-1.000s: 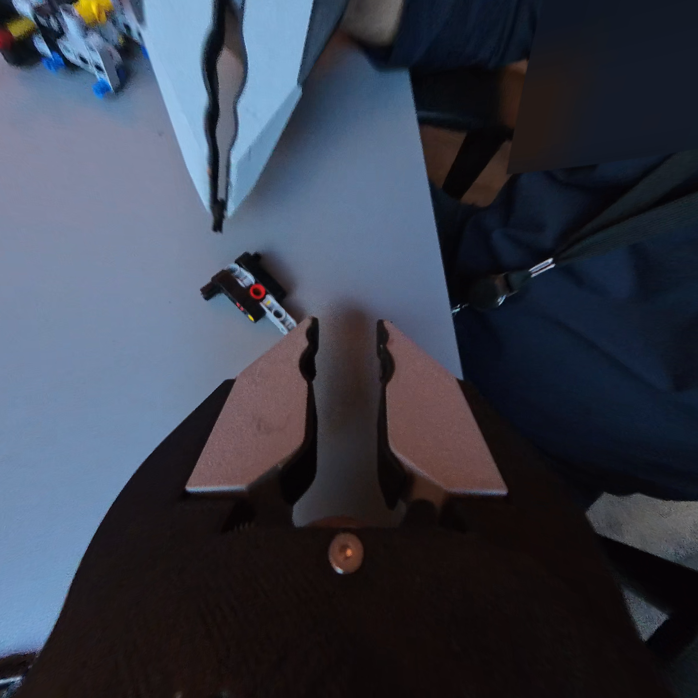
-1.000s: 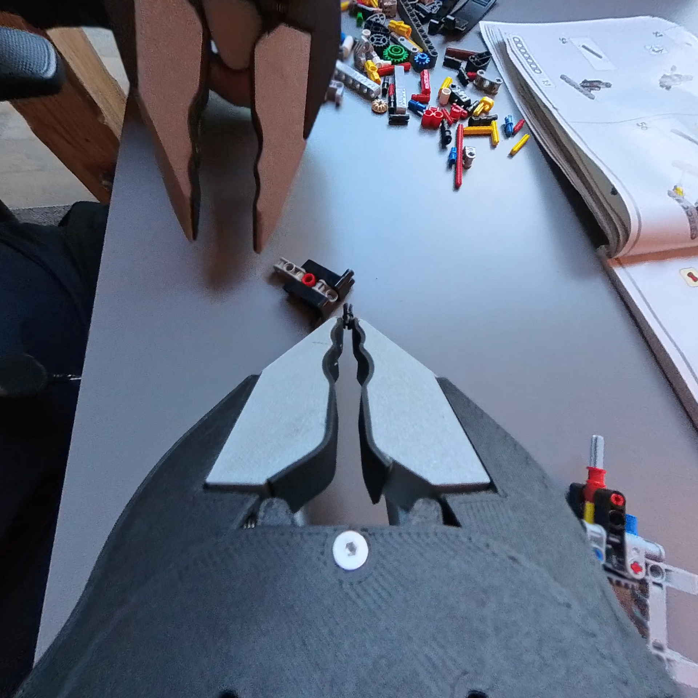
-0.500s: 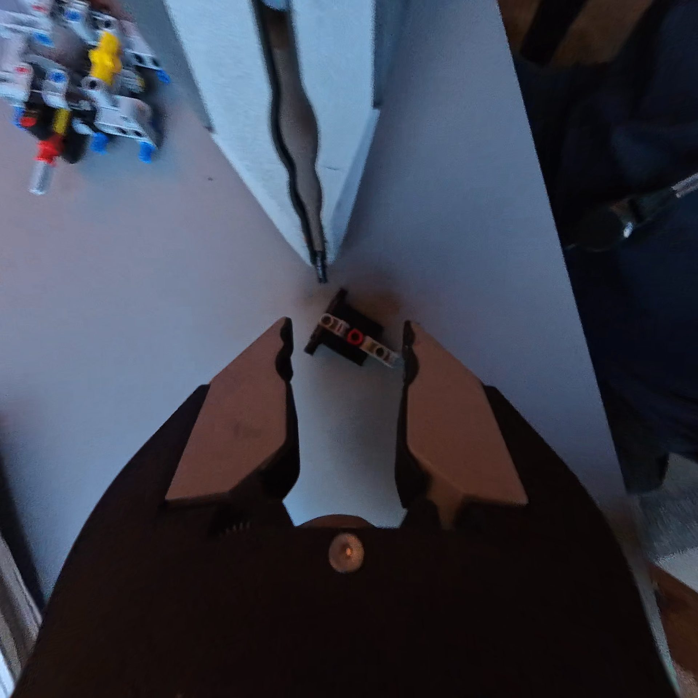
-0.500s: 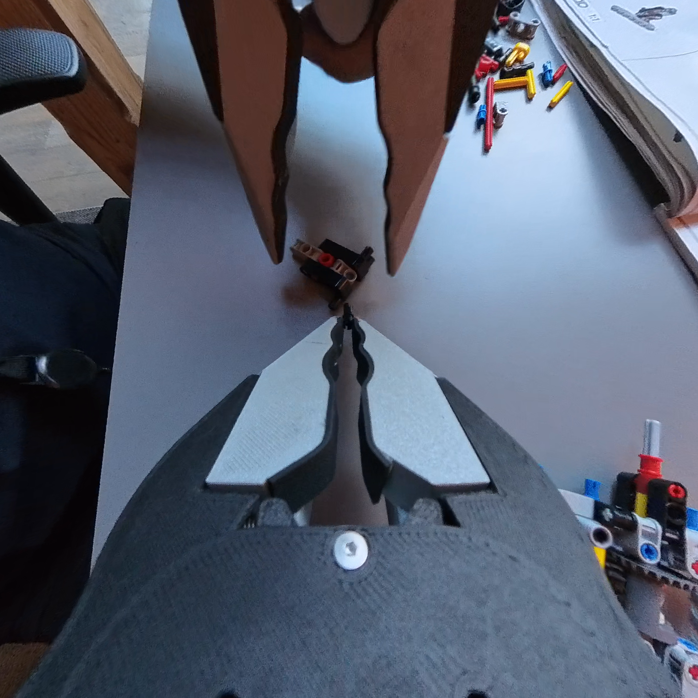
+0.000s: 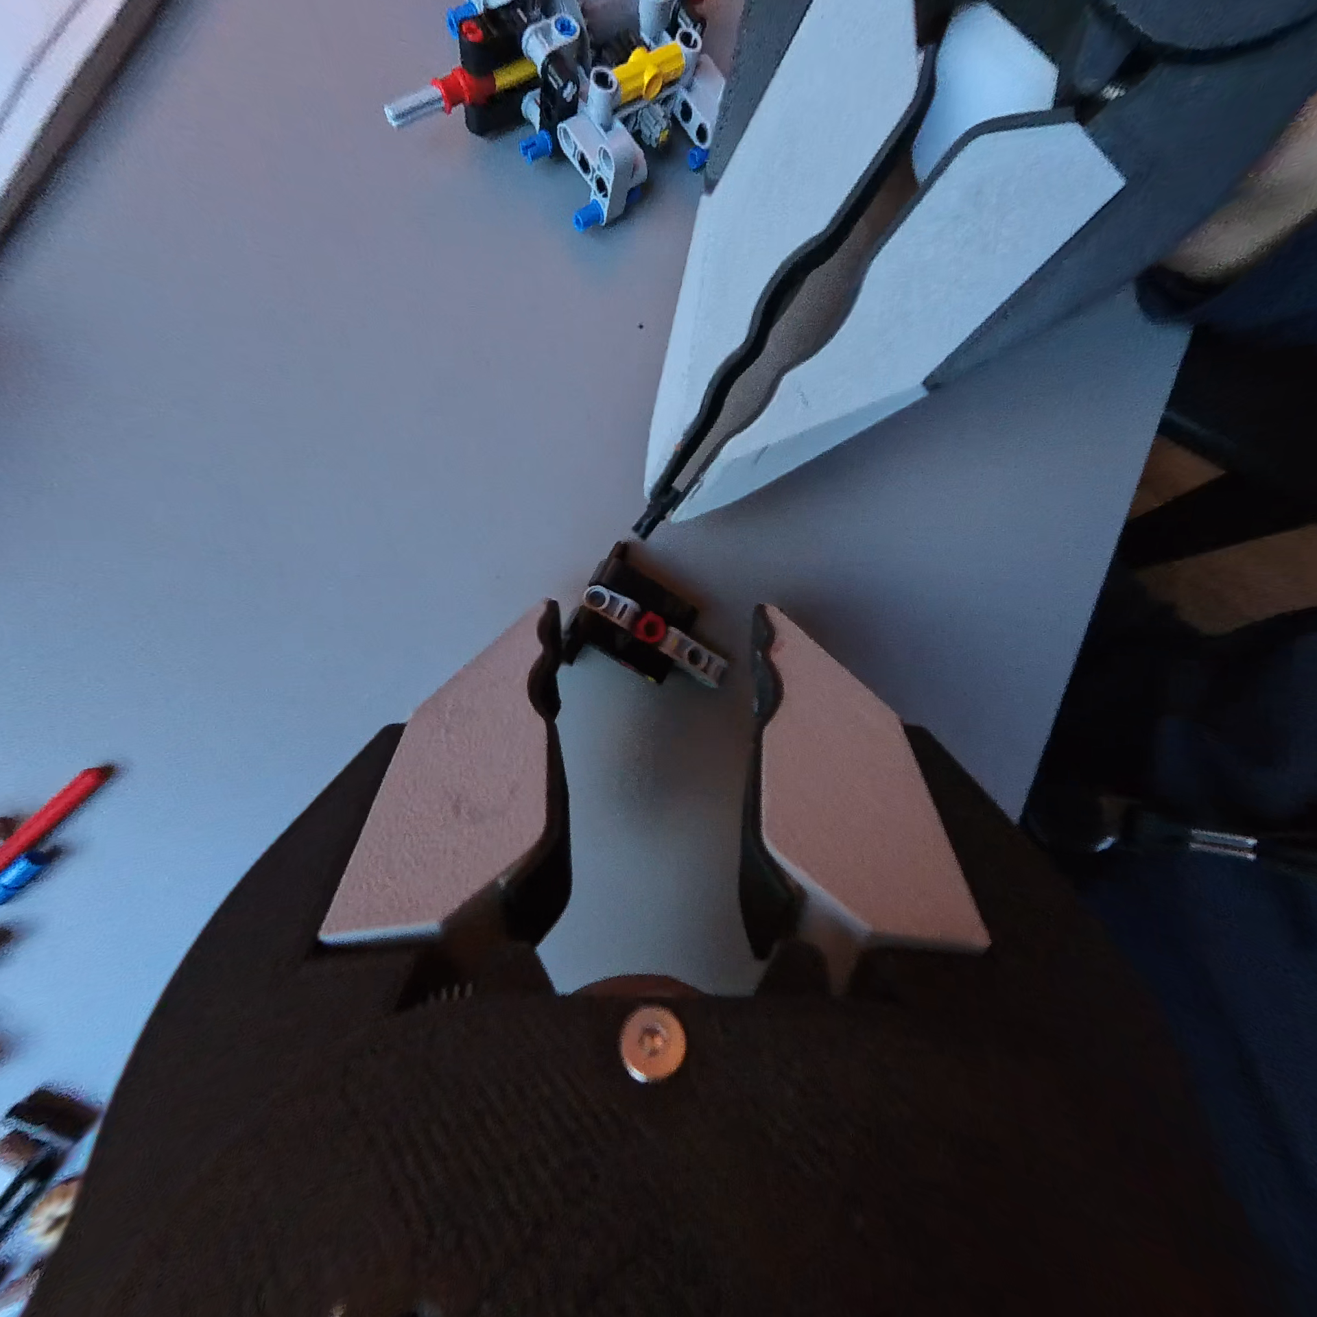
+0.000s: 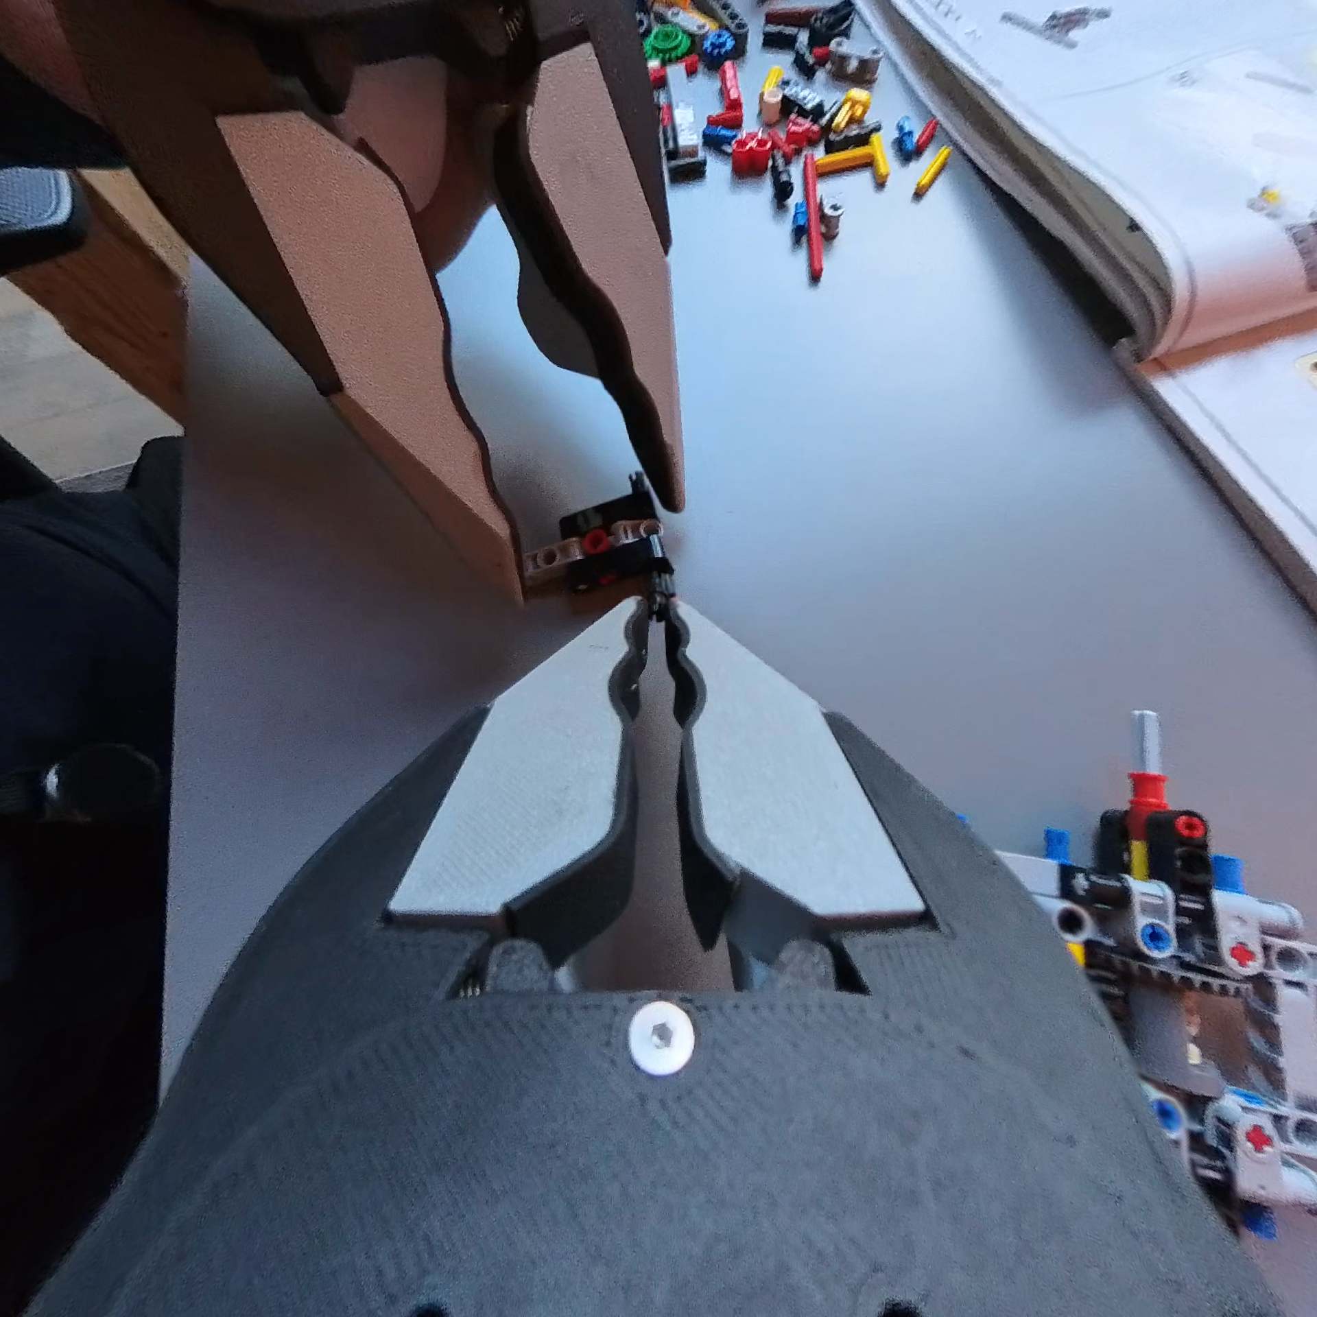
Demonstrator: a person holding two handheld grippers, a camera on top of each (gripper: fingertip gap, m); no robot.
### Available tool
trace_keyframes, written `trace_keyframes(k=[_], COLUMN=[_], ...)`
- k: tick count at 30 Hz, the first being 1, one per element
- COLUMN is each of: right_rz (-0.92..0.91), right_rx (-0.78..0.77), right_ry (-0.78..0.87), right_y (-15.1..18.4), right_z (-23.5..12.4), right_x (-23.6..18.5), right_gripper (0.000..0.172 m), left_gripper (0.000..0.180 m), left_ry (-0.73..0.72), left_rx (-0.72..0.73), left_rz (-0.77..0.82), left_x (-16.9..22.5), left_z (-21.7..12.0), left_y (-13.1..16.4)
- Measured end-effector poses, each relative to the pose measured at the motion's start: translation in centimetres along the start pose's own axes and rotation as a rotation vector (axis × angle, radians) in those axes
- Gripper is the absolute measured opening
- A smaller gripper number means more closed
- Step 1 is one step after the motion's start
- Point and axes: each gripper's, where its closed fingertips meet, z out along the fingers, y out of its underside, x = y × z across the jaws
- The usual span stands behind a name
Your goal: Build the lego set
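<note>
Closer now than a moment ago, your left gripper (image 5: 652,645) has its 2 brown fingers on either side of the small black block piece (image 5: 641,631) with the grey bar and red dot. The fingers are wide open and hold nothing. One finger (image 5: 545,641) looks to be touching the piece; the other stands apart from it.

Your right gripper (image 6: 657,606) is pinched shut on a thin black pin (image 6: 659,588), and the pin's tip is just beside the piece.

The piece lies flat on the grey table (image 5: 249,427), near the table's edge. A bigger block build (image 5: 570,93) sits well apart.

Keep both grippers low and steady. Line the pin up straight with the piece and go slowly.
</note>
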Motion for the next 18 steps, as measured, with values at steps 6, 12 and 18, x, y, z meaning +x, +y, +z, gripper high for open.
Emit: trace_keyframes(k=[6,12,18], right_rz=[-0.025,0.058,0.105], right_rx=[-0.023,-0.023,0.013], right_ry=[0.004,-0.054,-0.096], right_y=[0.5,0.8,0.2], right_z=[0.4,0.6,0.4], right_x=[0.2,-0.1,-0.2], right_gripper=[0.001,0.001,0.001], left_gripper=[0.052,0.053,0.045], left_ry=[-0.060,-0.037,-0.004], left_rx=[-0.068,-0.139,-0.153], left_rz=[0.196,0.374,0.382], left_x=[-1.0,-0.4,0.1], left_z=[-0.6,0.3,0.6], left_y=[0.5,0.6,1.0])
